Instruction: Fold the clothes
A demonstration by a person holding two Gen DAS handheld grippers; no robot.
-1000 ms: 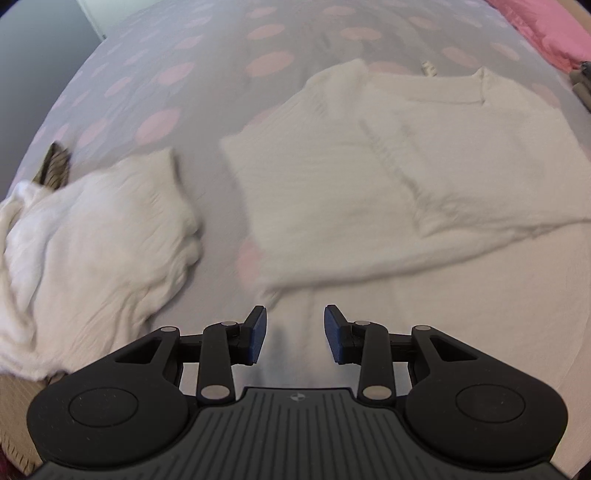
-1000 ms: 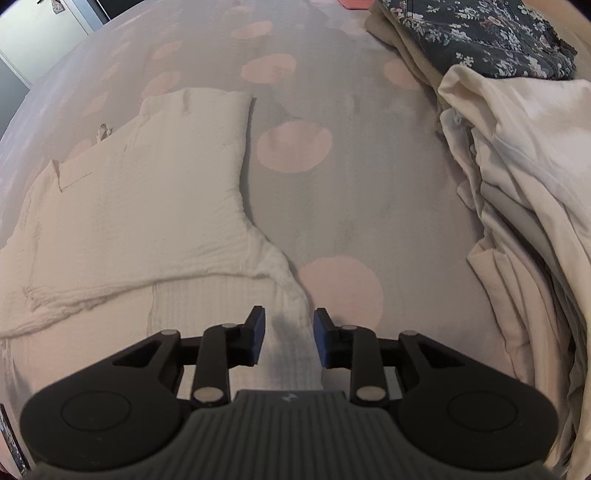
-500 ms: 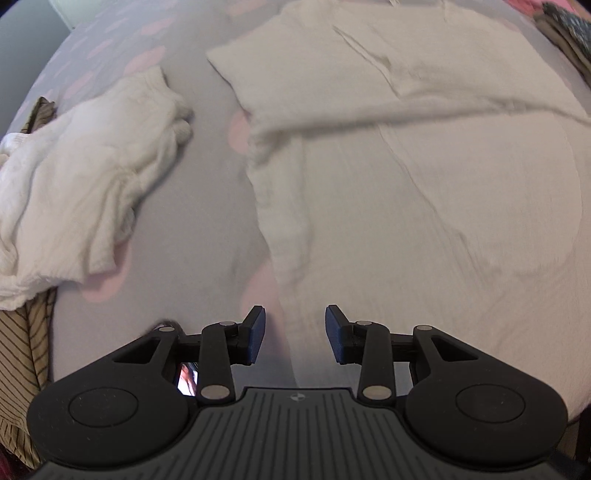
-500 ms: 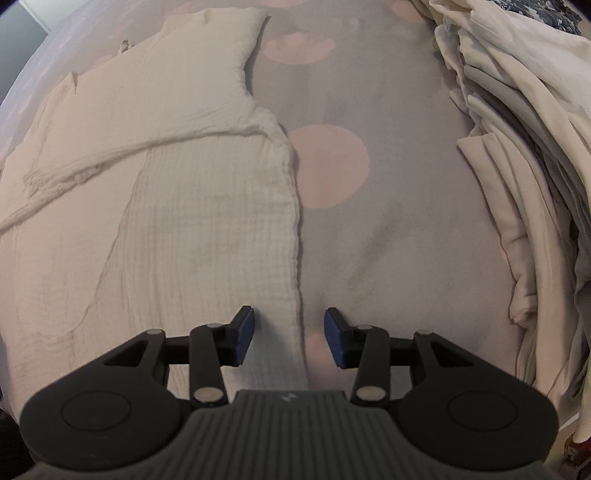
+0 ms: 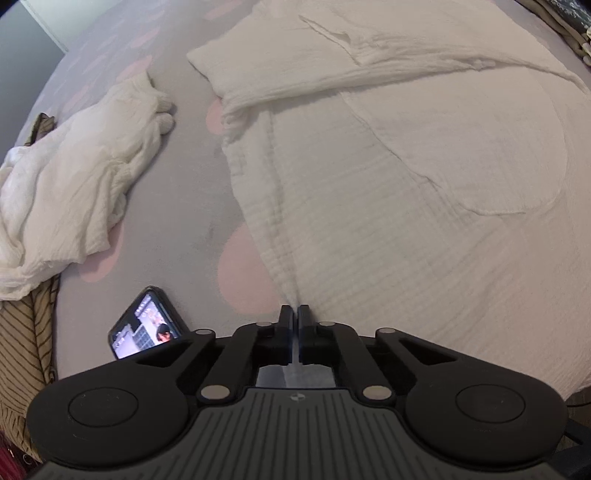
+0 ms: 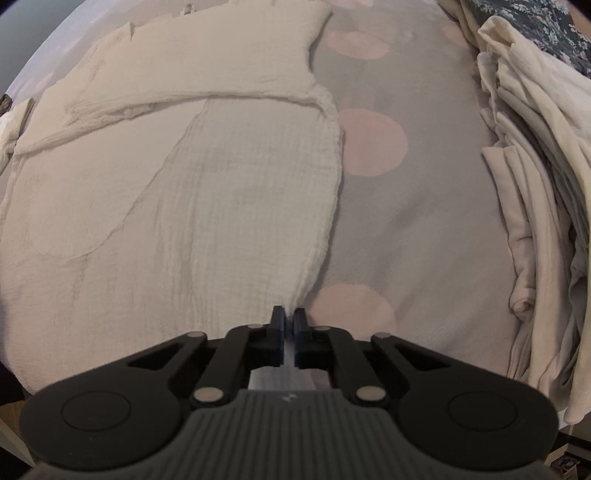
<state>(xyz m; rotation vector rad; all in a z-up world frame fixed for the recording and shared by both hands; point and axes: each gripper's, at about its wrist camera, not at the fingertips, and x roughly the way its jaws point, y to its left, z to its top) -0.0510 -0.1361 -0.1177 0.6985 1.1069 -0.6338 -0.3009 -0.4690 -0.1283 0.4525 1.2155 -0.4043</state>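
Note:
A white crinkled top (image 5: 388,192) lies flat on the grey bedspread with pink dots, its sleeves folded across the chest. My left gripper (image 5: 294,311) is shut on the garment's near left hem corner, the fabric bunching up between the pads. In the right wrist view the same white top (image 6: 207,192) fills the left half, and my right gripper (image 6: 289,314) is shut on its near right hem corner. Both grippers point steeply down at the bed.
A crumpled white garment (image 5: 70,184) lies left of the top, over striped beige cloth (image 5: 26,332). A lit phone (image 5: 146,325) rests on the bedspread (image 5: 184,206) by the left gripper. A pile of cream clothes (image 6: 535,206) and dark floral fabric (image 6: 532,29) lies at the right.
Both grippers have moved back along the top to its near hem and closed from open onto its two bottom corners. The phone has come into the left wrist view.

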